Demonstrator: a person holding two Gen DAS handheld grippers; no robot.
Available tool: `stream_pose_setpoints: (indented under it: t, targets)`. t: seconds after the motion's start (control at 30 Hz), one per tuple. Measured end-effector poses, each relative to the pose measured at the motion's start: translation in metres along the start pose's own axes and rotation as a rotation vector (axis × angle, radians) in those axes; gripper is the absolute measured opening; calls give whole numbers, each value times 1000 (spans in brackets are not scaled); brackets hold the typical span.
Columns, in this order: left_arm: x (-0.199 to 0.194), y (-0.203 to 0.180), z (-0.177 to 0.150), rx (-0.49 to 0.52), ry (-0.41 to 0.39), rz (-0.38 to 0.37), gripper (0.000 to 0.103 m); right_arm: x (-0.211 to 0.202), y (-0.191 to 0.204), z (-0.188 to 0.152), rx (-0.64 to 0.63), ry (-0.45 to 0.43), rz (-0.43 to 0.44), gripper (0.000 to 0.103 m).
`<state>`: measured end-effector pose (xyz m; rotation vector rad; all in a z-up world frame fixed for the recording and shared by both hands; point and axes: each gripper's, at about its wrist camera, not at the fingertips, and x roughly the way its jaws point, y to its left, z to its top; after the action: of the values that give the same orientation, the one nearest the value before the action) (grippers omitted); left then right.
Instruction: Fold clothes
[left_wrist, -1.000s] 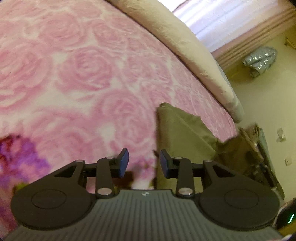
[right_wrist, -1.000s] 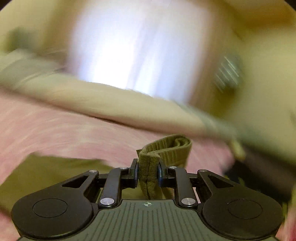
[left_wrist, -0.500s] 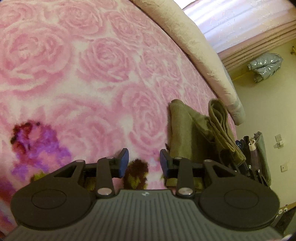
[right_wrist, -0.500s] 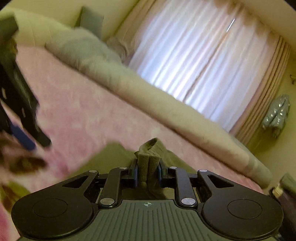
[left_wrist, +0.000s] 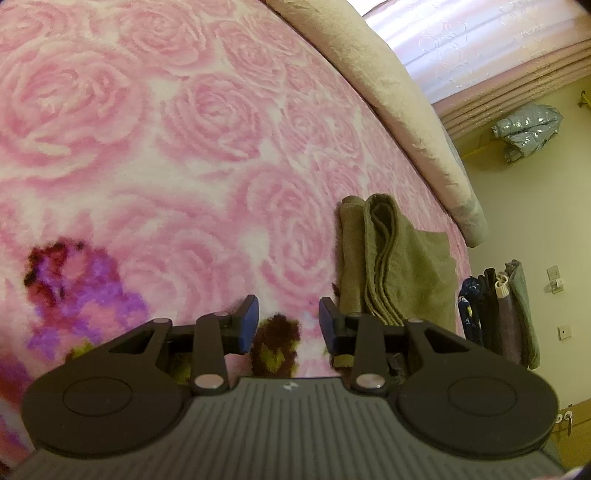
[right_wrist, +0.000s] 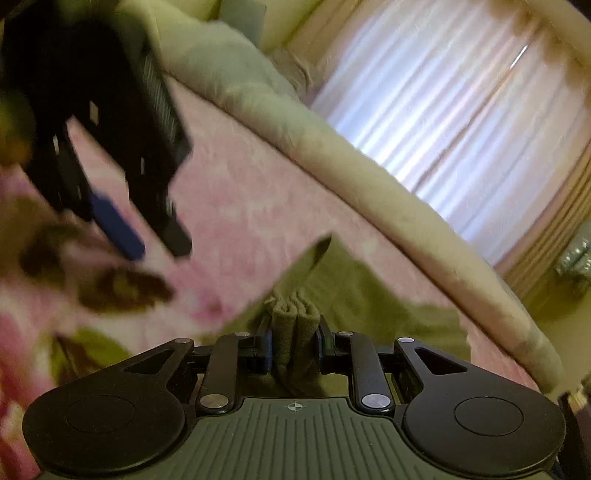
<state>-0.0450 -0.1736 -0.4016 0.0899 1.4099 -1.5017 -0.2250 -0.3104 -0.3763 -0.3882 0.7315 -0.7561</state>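
Left wrist: left gripper (left_wrist: 288, 319) spread, empty, above bed (left_wrist: 155, 155); olive garment (left_wrist: 391, 266) now folded over at right, flatter than before | Right wrist: right gripper (right_wrist: 294, 341) pinching garment's bunched edge, lower than before; left gripper nearer, blurred.

Daylight enters through the curtain (right_wrist: 454, 122) at 1 o'clock, slightly overexposed. Right wrist view is motion-blurred; left wrist view is sharp. Fisheye edges curve, corners dark.

The right wrist view is motion-blurred; the left gripper (right_wrist: 122, 229) is smeared and cut off at the top-left; the olive garment (left_wrist: 399, 266) passes under gripper bodies.
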Motion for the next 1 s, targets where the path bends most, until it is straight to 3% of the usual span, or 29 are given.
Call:
stream_pose_setpoints:
  t: [0.07,0.1,0.17,0.23,0.27,0.3,0.4,0.5,0.67,0.77,0.87,0.9,0.93,1.0]
  targets:
    - [0,0,0,-3,0,1,30,2,4,-1,-14,10,-8,21]
    - [-1,0,0,-4,0,2,30,3,3,-1,-17,17,-7,33]
    - [-1,-1,0,-7,0,2,30,5,-4,-1,-8,23,-2,40]
    - [-3,-2,0,-6,0,2,30,-1,-13,-2,14,17,13,56]
    - [-4,-2,0,-6,0,2,30,-7,-19,-3,40,4,23,72]
    - [-4,-2,-1,-6,-1,3,30,-15,-26,-4,76,-8,41,81]
    - [-5,-8,-3,-11,9,-27,30,-35,-46,-9,198,-19,106,81]
    - [-6,-15,-5,-18,23,-71,30,-56,-70,-17,369,13,88,81]
    - [5,-35,-8,1,32,-131,33,-67,-139,-56,862,90,46,81]
    - [19,-50,-8,35,52,-131,34,-69,-175,-84,1140,115,50,62]
    - [33,-63,-11,95,64,-100,34,-66,-196,-106,1314,140,61,62]
    - [37,-66,-12,124,59,-82,32,-65,-199,-110,1337,136,68,62]
    - [40,-69,-13,154,55,-65,14,-66,-201,-113,1352,128,78,61]
    - [44,-72,-15,197,44,-42,13,-59,-200,-120,1374,153,98,56]
